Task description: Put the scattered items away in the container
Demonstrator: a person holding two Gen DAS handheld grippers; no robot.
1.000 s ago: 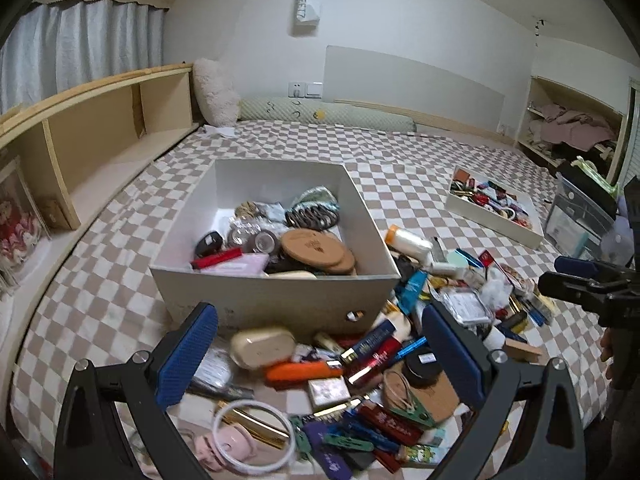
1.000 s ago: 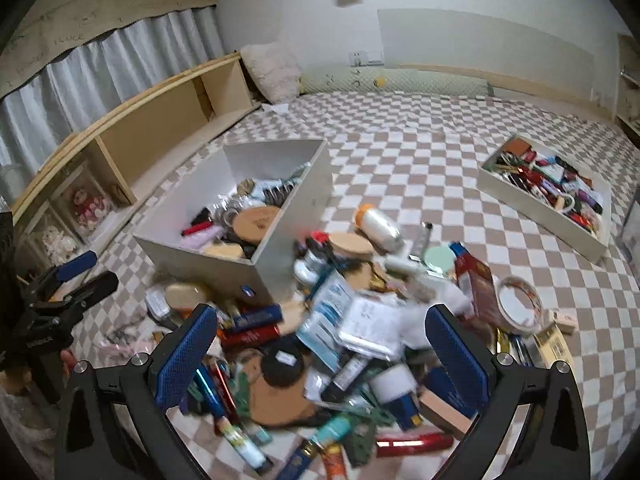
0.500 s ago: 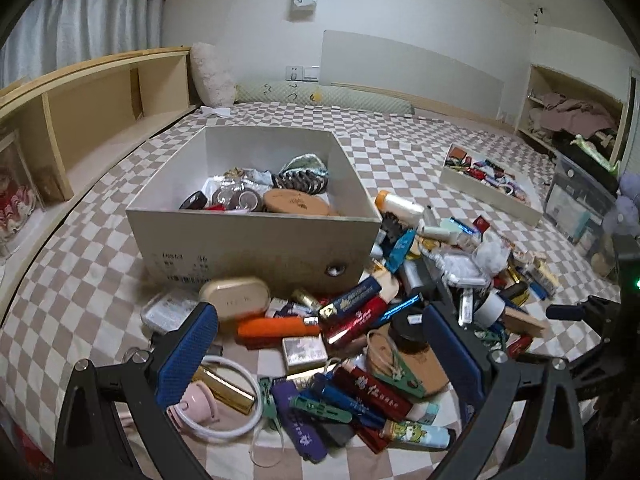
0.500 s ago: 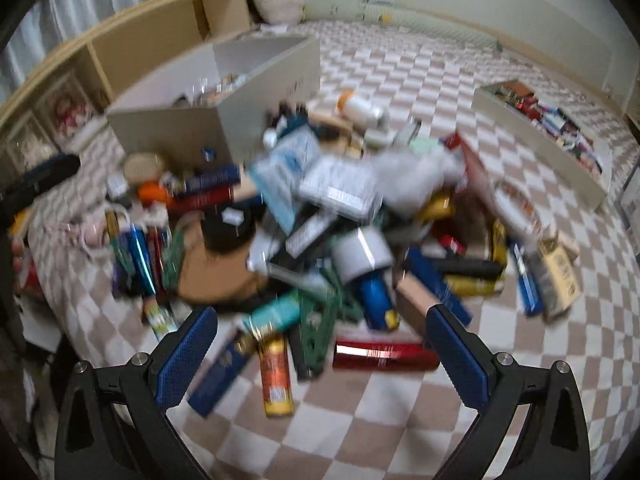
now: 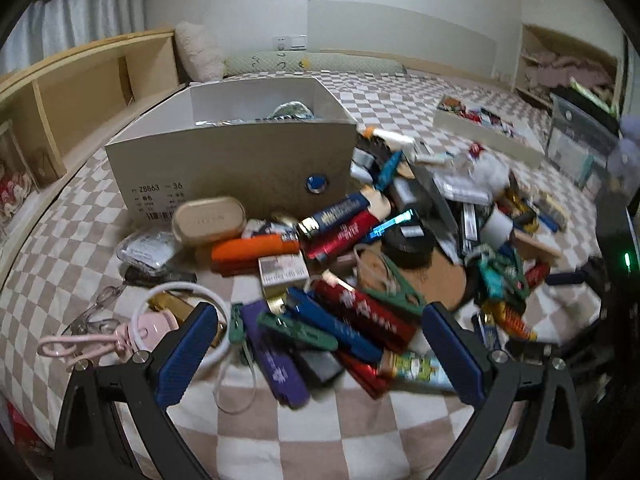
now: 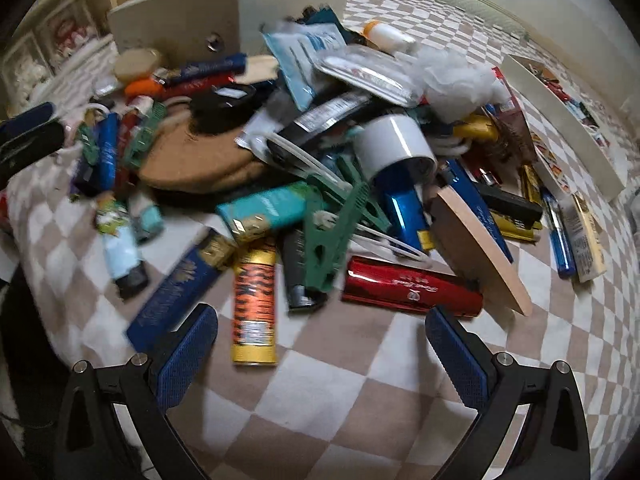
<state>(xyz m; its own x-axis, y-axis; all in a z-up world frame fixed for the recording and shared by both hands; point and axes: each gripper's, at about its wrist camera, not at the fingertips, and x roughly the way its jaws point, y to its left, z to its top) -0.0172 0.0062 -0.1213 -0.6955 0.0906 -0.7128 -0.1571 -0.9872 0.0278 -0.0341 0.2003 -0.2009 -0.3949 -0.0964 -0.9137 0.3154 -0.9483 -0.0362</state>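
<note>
A beige cardboard box (image 5: pixel 224 160) stands on the checkered bed, partly filled, its contents mostly hidden behind the near wall. A heap of scattered items lies in front and to its right: an orange tube (image 5: pixel 252 249), a tan oval case (image 5: pixel 209 219), a purple tube (image 5: pixel 276 364), red tubes. My left gripper (image 5: pixel 320 354) hovers open low over the near edge of the heap. My right gripper (image 6: pixel 320 354) is open above bare bedding, just short of an orange striped tube (image 6: pixel 255 304) and a red tube (image 6: pixel 412 287). The box (image 6: pixel 224 12) shows at top left there.
A flat white tray (image 5: pixel 486 130) with small items lies far right on the bed; the same tray (image 6: pixel 560 120) appears in the right wrist view. Wooden shelving (image 5: pixel 72 92) runs along the left. A white ring with a pink clip (image 5: pixel 160 320) lies near my left fingers.
Both grippers have dropped low and moved in toward the heap. The box's inside, visible from above before, is now mostly hidden behind its wall. Both stay open and hold nothing.
</note>
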